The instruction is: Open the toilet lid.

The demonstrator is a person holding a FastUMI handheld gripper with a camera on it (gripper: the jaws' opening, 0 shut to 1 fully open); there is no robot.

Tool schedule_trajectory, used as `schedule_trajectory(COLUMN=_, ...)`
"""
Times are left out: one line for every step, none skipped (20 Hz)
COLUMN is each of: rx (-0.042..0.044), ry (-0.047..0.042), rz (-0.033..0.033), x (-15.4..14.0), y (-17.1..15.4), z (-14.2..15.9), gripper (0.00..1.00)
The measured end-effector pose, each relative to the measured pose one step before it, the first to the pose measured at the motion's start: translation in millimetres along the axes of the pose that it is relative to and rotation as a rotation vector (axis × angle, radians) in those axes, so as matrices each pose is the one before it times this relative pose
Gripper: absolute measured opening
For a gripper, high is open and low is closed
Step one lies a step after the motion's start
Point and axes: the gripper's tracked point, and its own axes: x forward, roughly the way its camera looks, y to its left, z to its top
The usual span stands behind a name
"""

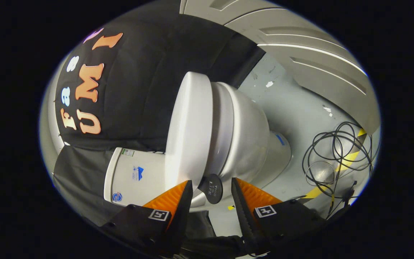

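The gripper (210, 189) is wide open, with a small round black knob (212, 188) between its orange fingers (173, 198). Just beyond them is the shiny white toilet lid (187, 136), a bit apart from the bowl (243, 140). Far right, black cables (336, 151) lie on the gray floor (293, 108).

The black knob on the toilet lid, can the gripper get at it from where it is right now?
Probably yes. The black knob sits between the open fingers of the gripper, near their tips, with a gap on each side and nothing in between. It juts from the edge of the toilet lid, so closing the fingers should catch it.
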Motion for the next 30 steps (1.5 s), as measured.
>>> schedule_trajectory(rx=-0.0101, ry=-0.00097, rz=-0.00109, x=1.08, y=0.93, z=-0.06, gripper=0.72)
schedule_trajectory(rx=-0.0066, ry=-0.00267, rz=-0.00212, x=0.21, y=1.2, z=1.26, gripper=0.72)
schedule_trajectory(rx=-0.00962, ry=-0.01535, rz=-0.01605, x=1.8, y=-2.97, z=1.21, gripper=0.52)
schedule_trajectory(rx=-0.00025, ry=0.00003, rz=0.00281, x=2.84, y=0.76, z=1.65, gripper=0.31)
schedule_trajectory(rx=0.00687, ry=0.00472, rz=0.00768, x=-2.39, y=1.63, z=-0.76, gripper=0.34)
schedule_trajectory(rx=0.00529, ry=0.00632, rz=0.00831, x=0.27, y=0.95, z=-1.39, gripper=0.33)
schedule_trajectory(rx=0.00966, ry=-0.00302, rz=0.00838, x=0.93, y=0.62, z=0.55, gripper=0.32)
schedule_trajectory(rx=0.01147, ry=-0.00045, rz=0.00617, x=1.9, y=-0.49, z=-2.98, gripper=0.32)
schedule_trajectory(rx=0.0188, ry=-0.01616, rz=0.00501, x=-2.26, y=-1.02, z=8.05, gripper=0.26)
schedule_trajectory(rx=0.00626, ry=0.01361, rz=0.00969, x=-1.02, y=-0.26, z=-2.74, gripper=0.25)
schedule_trajectory(rx=0.02605, ry=-0.00724, rz=0.02415, x=-3.57, y=2.26, z=2.56, gripper=0.25)
schedule_trajectory(rx=0.01975, ry=-0.0011, rz=0.00966, x=7.71, y=0.22, z=1.96, gripper=0.18)
schedule_trajectory(rx=0.01171, ry=0.01173, rz=0.01001, x=-5.14, y=-1.51, z=-3.48, gripper=0.17)
schedule_trajectory(rx=0.02267, ry=-0.01084, rz=0.0238, x=-0.1, y=1.88, z=3.76, gripper=0.17)
schedule_trajectory(rx=0.04187, ry=-0.01978, rz=0.01012, x=5.85, y=0.45, z=1.92, gripper=0.13)
schedule_trajectory(rx=0.00473, ry=0.01156, rz=0.00893, x=-10.7, y=0.29, z=-1.12, gripper=0.08)
schedule_trajectory(rx=-0.0108, ry=-0.01258, rz=0.00132, x=2.2, y=0.21, z=1.9, gripper=0.08)
schedule_trajectory(rx=-0.02847, ry=0.00639, rz=-0.0012, x=1.46, y=1.2, z=-2.51, gripper=0.08)
schedule_trajectory(rx=-0.01665, ry=-0.00558, rz=-0.00243, x=-0.08, y=1.38, z=-0.22, gripper=0.08)
schedule_trajectory(rx=-0.0084, ry=0.00079, rz=-0.00253, x=0.78, y=2.62, z=-0.88, gripper=0.08)
schedule_trajectory(rx=0.00165, ry=-0.00105, rz=-0.00154, x=-0.36, y=1.1, z=0.52, gripper=0.08)
schedule_trajectory(rx=0.004, ry=-0.00075, rz=-0.00221, x=0.18, y=-0.15, z=0.41, gripper=0.08)
schedule_trajectory(rx=0.00305, ry=-0.00169, rz=-0.00109, x=-0.66, y=0.09, z=-0.25, gripper=0.08)
schedule_trajectory(rx=-0.00236, ry=-0.0023, rz=-0.00182, x=0.14, y=0.04, z=1.04, gripper=0.08)
schedule_trajectory(rx=-0.01227, ry=-0.00454, rz=-0.00211, x=-0.82, y=0.75, z=0.94, gripper=0.08)
schedule_trajectory(rx=-0.02233, ry=-0.00536, rz=-0.0051, x=0.37, y=1.25, z=0.06, gripper=0.08)
schedule_trajectory(rx=-0.02635, ry=-0.00478, rz=-0.00699, x=-0.87, y=0.45, z=-0.18, gripper=0.08)
schedule_trajectory(rx=-0.01399, ry=-0.00258, rz=-0.00557, x=0.42, y=0.53, z=0.88, gripper=0.08)
schedule_trajectory(rx=-0.00169, ry=-0.0022, rz=-0.00367, x=-0.35, y=0.08, z=-0.17, gripper=0.08)
schedule_trajectory(rx=0.00534, ry=-0.0019, rz=-0.00453, x=-0.32, y=0.69, z=0.03, gripper=0.08)
